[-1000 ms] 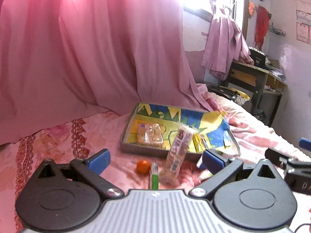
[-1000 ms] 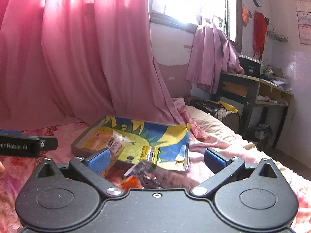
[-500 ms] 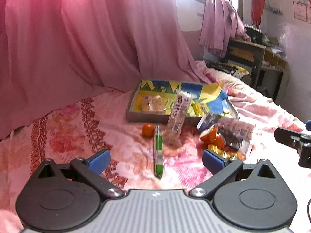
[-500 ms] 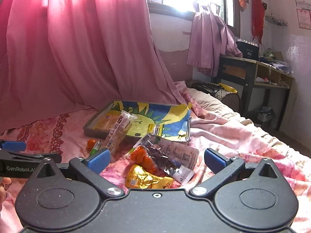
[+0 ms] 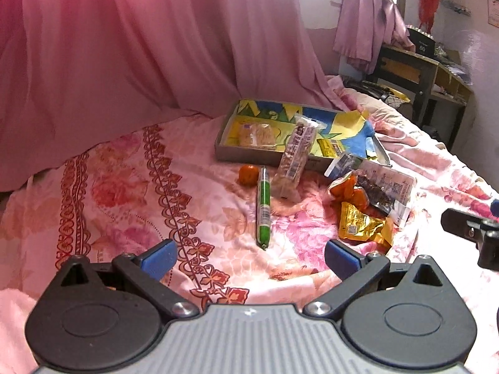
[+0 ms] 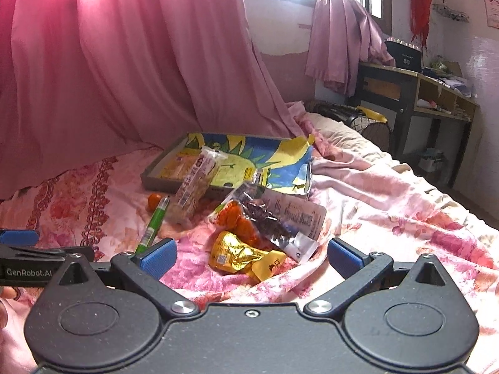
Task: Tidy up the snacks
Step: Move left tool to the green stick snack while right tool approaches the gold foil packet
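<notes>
Snacks lie scattered on the pink floral bedspread (image 5: pixel 131 187), just in front of a shallow grey tray (image 5: pixel 237 152) lined with blue-and-yellow paper.

Left wrist view: left tool (image 5: pixel 248 257) hovers low over the bed, jaws spread wide, nothing between them. Green stick snack (image 5: pixel 263 205) lies lengthwise ahead of it. Small orange fruit (image 5: pixel 248 174) sits just left of the stick's far end. Clear long cracker pack (image 5: pixel 294 160) leans tilted against the tray's front wall. To the right, a loose heap: gold foil packet (image 5: pixel 358 226), orange pieces (image 5: pixel 346 188), dark printed packet (image 5: pixel 385 188), touching one another. Inside the tray, a flat biscuit pack (image 5: pixel 257 132) and a yellow sachet (image 5: pixel 332 146). Part of the right tool shows at the right edge.

Right wrist view: right tool (image 6: pixel 249 257) also released, jaws wide apart, empty. Gold foil packet (image 6: pixel 240 255) lies nearest, between the fingertips' line of sight. Green stick (image 6: pixel 154 226) points toward the left fingertip (image 6: pixel 157 255). Pink curtain (image 6: pixel 124 56) hangs behind the tray (image 6: pixel 159 176).
</notes>
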`<control>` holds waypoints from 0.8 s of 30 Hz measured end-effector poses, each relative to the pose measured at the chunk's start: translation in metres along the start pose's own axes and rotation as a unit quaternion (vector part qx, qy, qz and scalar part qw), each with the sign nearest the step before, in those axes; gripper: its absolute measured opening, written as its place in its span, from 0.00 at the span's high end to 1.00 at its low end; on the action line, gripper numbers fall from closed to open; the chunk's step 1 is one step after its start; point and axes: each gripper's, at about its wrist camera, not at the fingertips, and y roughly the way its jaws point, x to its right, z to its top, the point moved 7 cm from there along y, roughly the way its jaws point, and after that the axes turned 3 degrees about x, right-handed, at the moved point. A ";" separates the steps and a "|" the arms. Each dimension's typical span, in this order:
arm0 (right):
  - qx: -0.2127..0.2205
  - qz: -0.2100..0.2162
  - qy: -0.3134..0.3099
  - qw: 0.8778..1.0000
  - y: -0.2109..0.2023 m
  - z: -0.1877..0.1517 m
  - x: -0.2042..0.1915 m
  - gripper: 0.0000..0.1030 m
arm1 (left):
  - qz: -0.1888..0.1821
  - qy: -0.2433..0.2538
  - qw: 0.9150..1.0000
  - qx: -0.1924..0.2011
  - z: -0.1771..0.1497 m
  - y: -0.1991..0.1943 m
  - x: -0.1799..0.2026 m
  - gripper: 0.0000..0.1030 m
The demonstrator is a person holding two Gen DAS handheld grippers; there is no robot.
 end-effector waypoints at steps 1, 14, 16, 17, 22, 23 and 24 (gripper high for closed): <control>-0.003 0.000 -0.002 1.000 0.001 0.000 -0.001 0.01 | 0.000 -0.004 1.000 -0.004 0.001 0.001 -0.002 0.00; -0.065 0.028 0.017 0.997 0.025 -0.007 -0.001 0.01 | -0.018 -0.043 0.995 -0.087 -0.002 0.025 -0.011 0.00; -0.073 0.032 0.021 0.997 0.030 -0.007 -0.002 0.01 | -0.017 -0.045 0.994 -0.101 -0.001 0.030 -0.011 0.00; -0.077 0.034 0.023 0.996 0.032 -0.007 -0.002 0.01 | -0.017 -0.045 0.993 -0.108 0.000 0.033 -0.011 0.00; -0.109 0.049 0.039 0.992 0.049 -0.009 0.000 0.01 | -0.023 -0.034 0.990 -0.133 0.007 0.051 -0.012 0.00; -0.118 0.054 0.043 0.991 0.052 -0.011 0.000 0.01 | -0.027 -0.034 0.989 -0.141 0.008 0.056 -0.012 0.00; -0.127 0.059 0.047 0.989 0.056 -0.012 0.000 0.01 | -0.029 -0.036 0.988 -0.149 0.008 0.061 -0.012 0.00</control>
